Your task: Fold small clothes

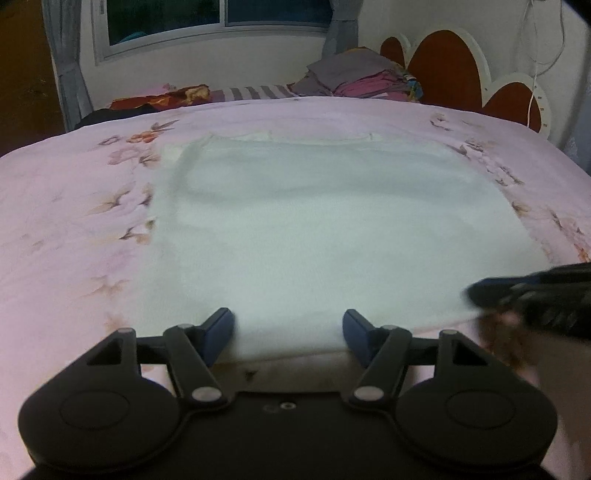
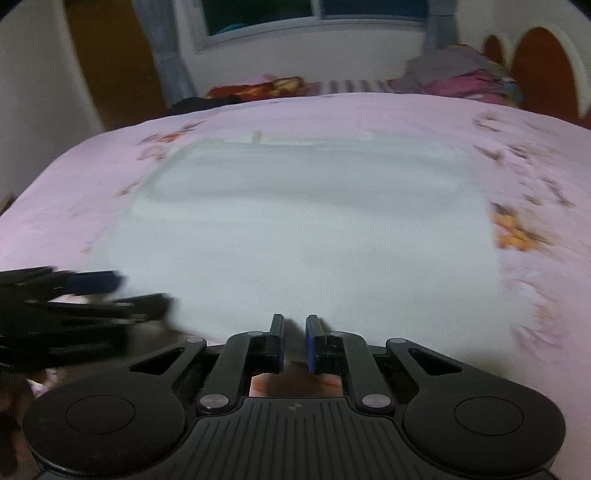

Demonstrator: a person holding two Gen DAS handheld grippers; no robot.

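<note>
A: Pink floral bedspread fills the near ground, and both tools sit low over the edge closest to us. Where's the garment?

B: White cloth, spread flat in the middle of the bed. Its near hem lies right at the fingertips of both tools.

A: And the left gripper?

B: Released. Its blue pads stand wide apart with the hem running between them, and they press on nothing.

A: The right gripper?

B: Nearly clenched, with only a narrow slot left between the pads. The hem reaches that slot, but I cannot tell whether any fabric is actually pinched; the picture is smeared there.

A: So what could go wrong?

B: If the right side has closed on air, or on a single thin layer, lifting would leave that corner behind and the fold would go crooked. It could also catch the bedspread along with the cloth and drag both. And the left, being wide, may bunch the hem as it closes.

A: Farther back?

B: A pile of folded clothes by the rounded headboard, a window with curtains behind.
</note>
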